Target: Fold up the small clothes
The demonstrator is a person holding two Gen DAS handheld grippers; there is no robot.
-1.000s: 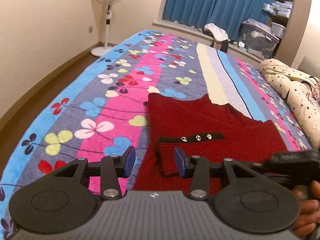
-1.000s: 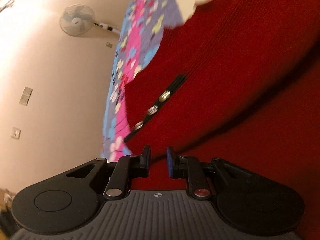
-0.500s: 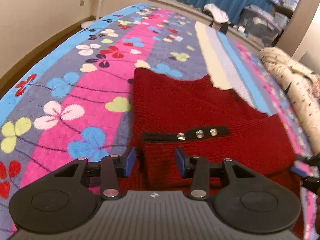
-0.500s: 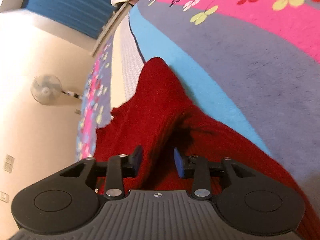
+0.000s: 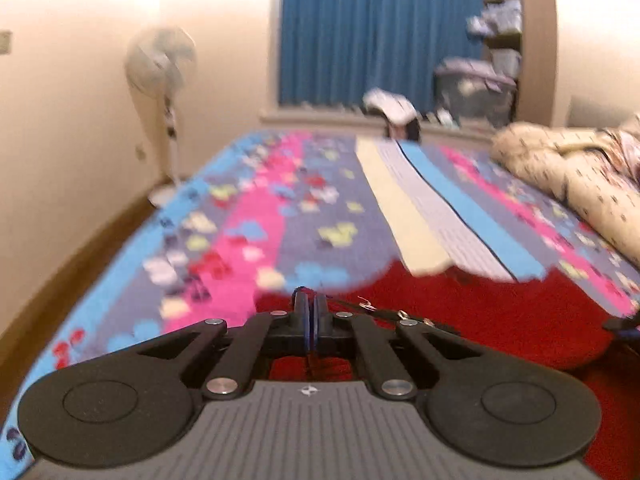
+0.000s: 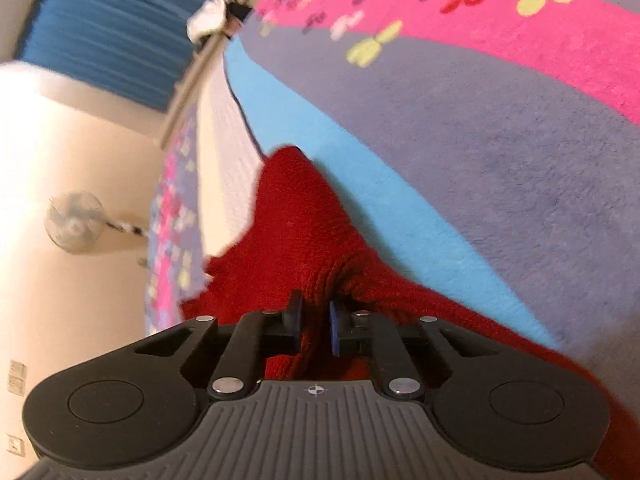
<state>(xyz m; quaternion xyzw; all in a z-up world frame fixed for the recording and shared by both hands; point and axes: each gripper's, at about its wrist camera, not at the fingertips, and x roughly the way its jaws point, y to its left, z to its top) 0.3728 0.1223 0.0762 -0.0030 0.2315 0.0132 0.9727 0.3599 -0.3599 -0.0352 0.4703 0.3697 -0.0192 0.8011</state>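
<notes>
The left gripper (image 5: 310, 312), open half a second ago, is now pinched tight on the red sweater (image 5: 500, 312); the right gripper (image 6: 314, 320) has narrowed onto a bunched fold, lifting it off the flowered bed (image 6: 520, 160) ahead.

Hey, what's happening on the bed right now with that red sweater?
A person is folding a red knit sweater on a flowered bedspread, with a handheld gripper in each hand. The left gripper has its jaws pressed together on the sweater's edge near the black button strip. The right gripper has its jaws closed around a bunched ridge of the same sweater. Both ends look pinched, ready to be lifted and folded over. The left view is blurred, so the fabric's exact lie is unclear.
</notes>
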